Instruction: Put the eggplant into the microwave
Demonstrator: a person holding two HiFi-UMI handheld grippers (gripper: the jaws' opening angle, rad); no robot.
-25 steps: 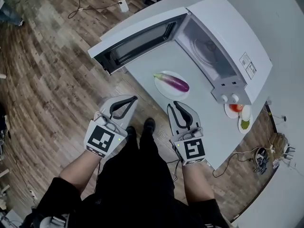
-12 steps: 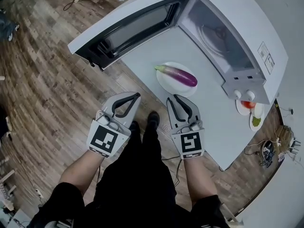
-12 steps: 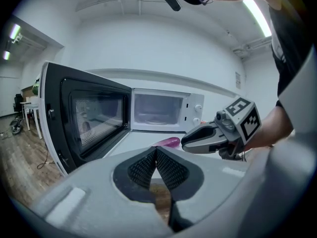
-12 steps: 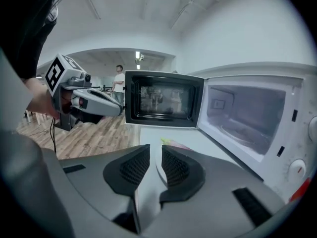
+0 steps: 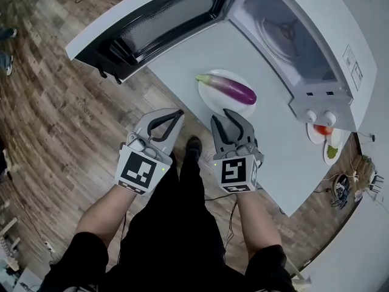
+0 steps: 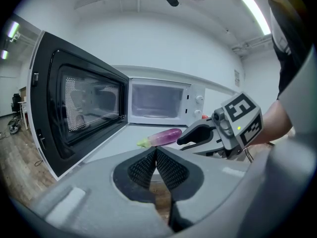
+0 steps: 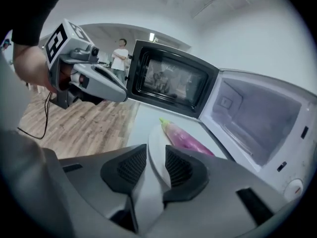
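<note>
The microwave has its cavity open at 1 o'clock, with the turntable on its floor. Its door is swung wide at 11 o'clock and walls the left side of the approach. Bare bench runs between door and cavity. The plate with the eggplant sits nearer on that same 1 o'clock line. Two small dishes crowd 3 o'clock beside the control panel.

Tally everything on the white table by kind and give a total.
Microwave: 1
Plates: 3 (large plate, red-food plate, green-food plate)
Food: 3 (eggplant, red piece, green piece)
Total: 7
</note>
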